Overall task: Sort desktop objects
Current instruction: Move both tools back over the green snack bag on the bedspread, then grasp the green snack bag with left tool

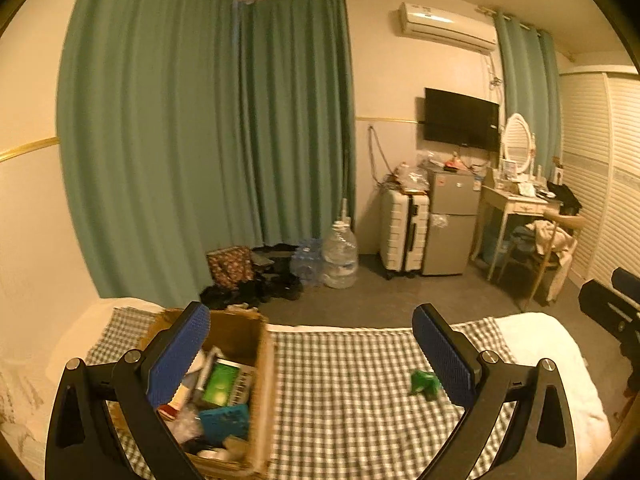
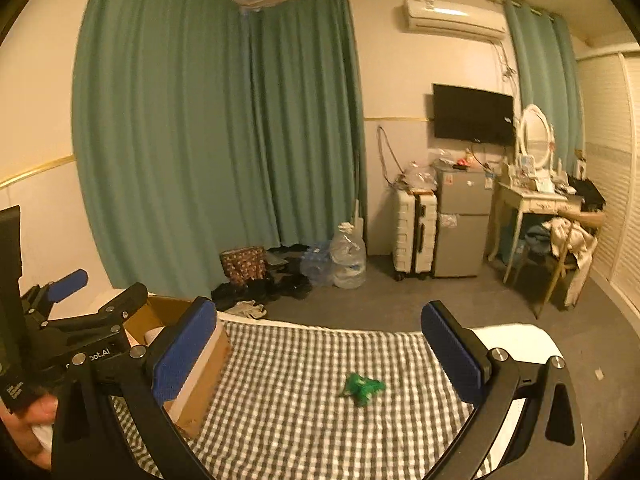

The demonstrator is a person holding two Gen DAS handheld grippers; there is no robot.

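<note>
Both grippers, left and right, gape empty above the checked cloth. A small crumpled green toy lies right of the open brown cardboard box; a careless grab might bunch cloth.

Two matching hand-held grippers. Left gripper: black angular arms, triangular cut-outs near the base, round silver screw heads at the pivots, fingers faced with dimpled blue pads. Right gripper: same black frame, same silver screws, same blue textured pads. White lettering, partly hidden, on the left gripper's black body, seen from the right wrist.
</note>
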